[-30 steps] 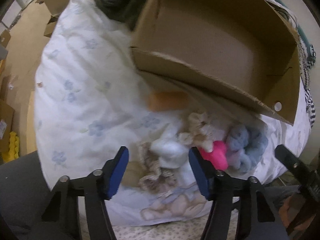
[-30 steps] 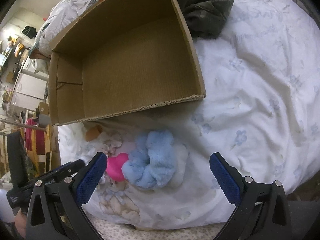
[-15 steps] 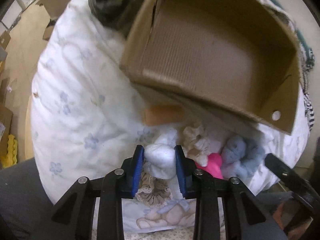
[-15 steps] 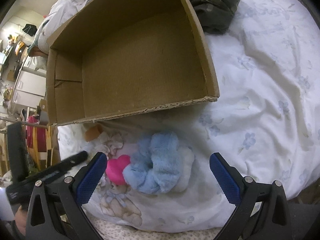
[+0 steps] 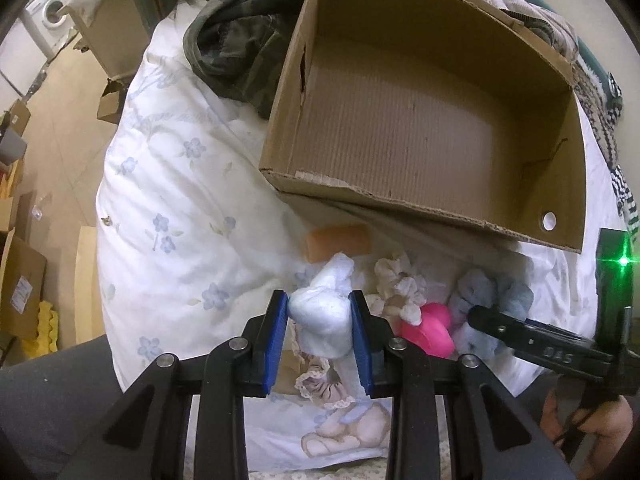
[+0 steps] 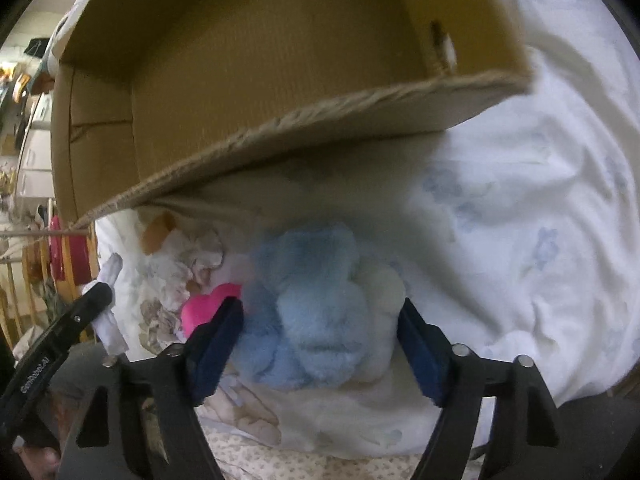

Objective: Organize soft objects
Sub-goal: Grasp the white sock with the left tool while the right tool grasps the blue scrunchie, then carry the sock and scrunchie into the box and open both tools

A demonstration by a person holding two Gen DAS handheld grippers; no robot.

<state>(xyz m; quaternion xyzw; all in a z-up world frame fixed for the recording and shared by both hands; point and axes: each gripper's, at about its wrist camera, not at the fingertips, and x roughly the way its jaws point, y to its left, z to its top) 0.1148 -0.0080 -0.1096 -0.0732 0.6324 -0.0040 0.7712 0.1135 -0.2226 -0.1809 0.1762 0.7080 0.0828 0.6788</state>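
Between your left gripper's (image 5: 320, 322) blue pads sits a white soft bundle (image 5: 325, 312), squeezed tight. Your right gripper (image 6: 320, 334) brackets the fluffy blue scrunchie (image 6: 308, 312) with jaws partly spread, whether gripping it I cannot tell. Just beyond lies the cardboard box (image 5: 424, 196) on the floral duvet (image 5: 176, 184).

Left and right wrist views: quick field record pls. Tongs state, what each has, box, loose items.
left tongs: shut on white soft object
right tongs: open, straddling blue fluffy scrunchie, contact unclear
cardboard box: on bed, nothing visible inside
loose items: pink soft object, cream scrunchie, orange sponge, all in front of box
surface: floral white duvet
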